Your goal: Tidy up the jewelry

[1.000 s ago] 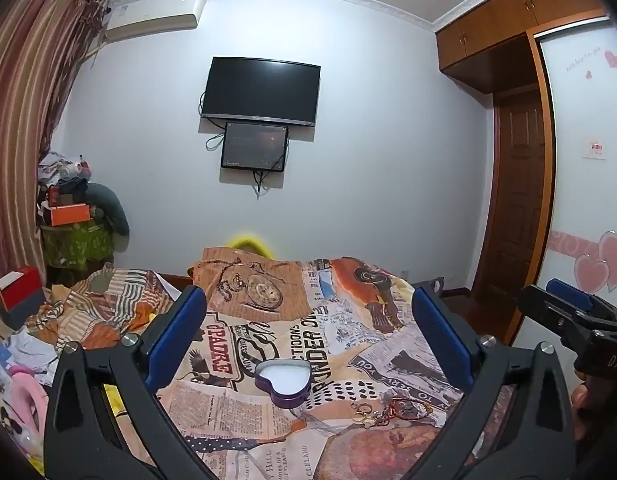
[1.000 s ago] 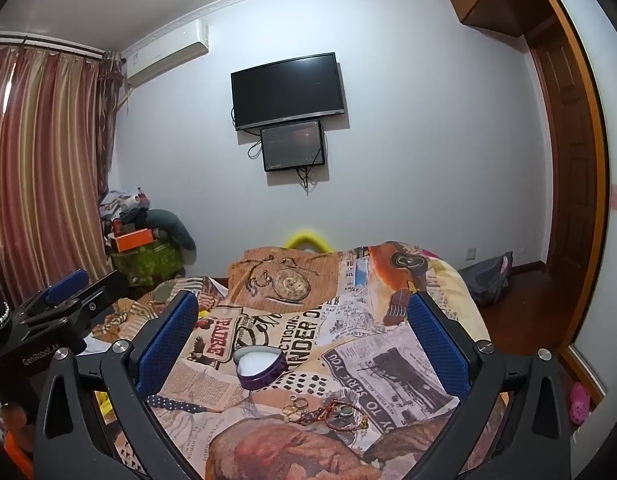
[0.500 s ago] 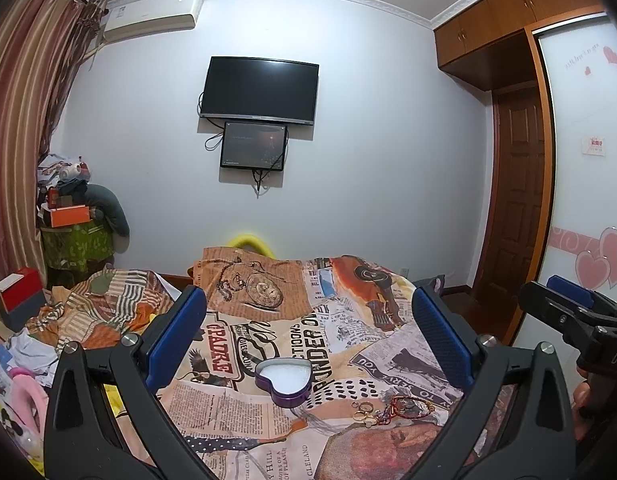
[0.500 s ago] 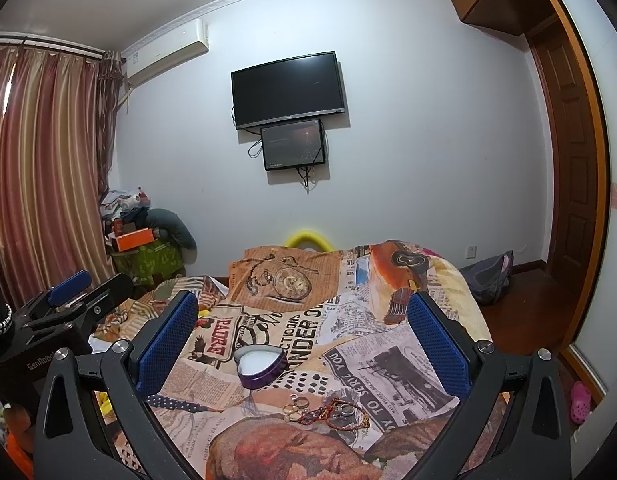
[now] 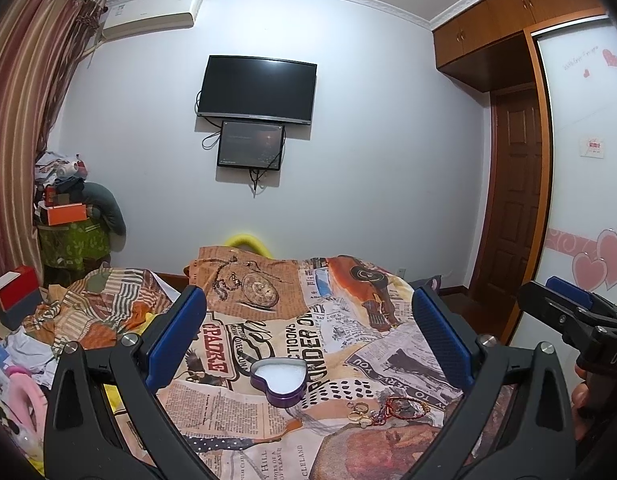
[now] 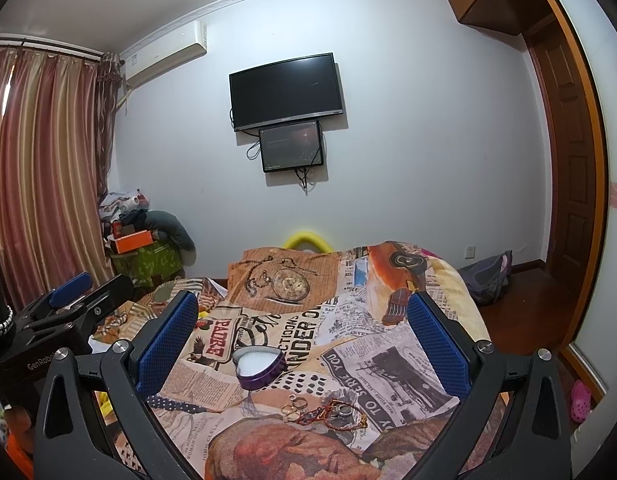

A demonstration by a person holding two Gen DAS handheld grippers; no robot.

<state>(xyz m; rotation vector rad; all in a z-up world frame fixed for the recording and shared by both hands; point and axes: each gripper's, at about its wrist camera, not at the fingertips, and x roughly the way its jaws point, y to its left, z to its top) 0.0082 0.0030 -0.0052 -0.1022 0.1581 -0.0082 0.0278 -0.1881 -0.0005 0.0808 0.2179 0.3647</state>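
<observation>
Both grippers hang wide open and empty above the bed (image 5: 236, 396). The jewelry pile (image 6: 328, 412) lies near and right of the heart-shaped box (image 6: 258, 366), almost centred below the right gripper (image 6: 302, 344) and right of the left gripper (image 5: 308, 340), so the right is likely nearer. Open bedspread surrounds both.

Dim, sharp, fisheye-warped, dark corners

Purple heart tin (image 5: 279, 380) — white lining; newsprint-patterned bedspread (image 5: 236, 396) in tan, orange — blue pads.
</observation>
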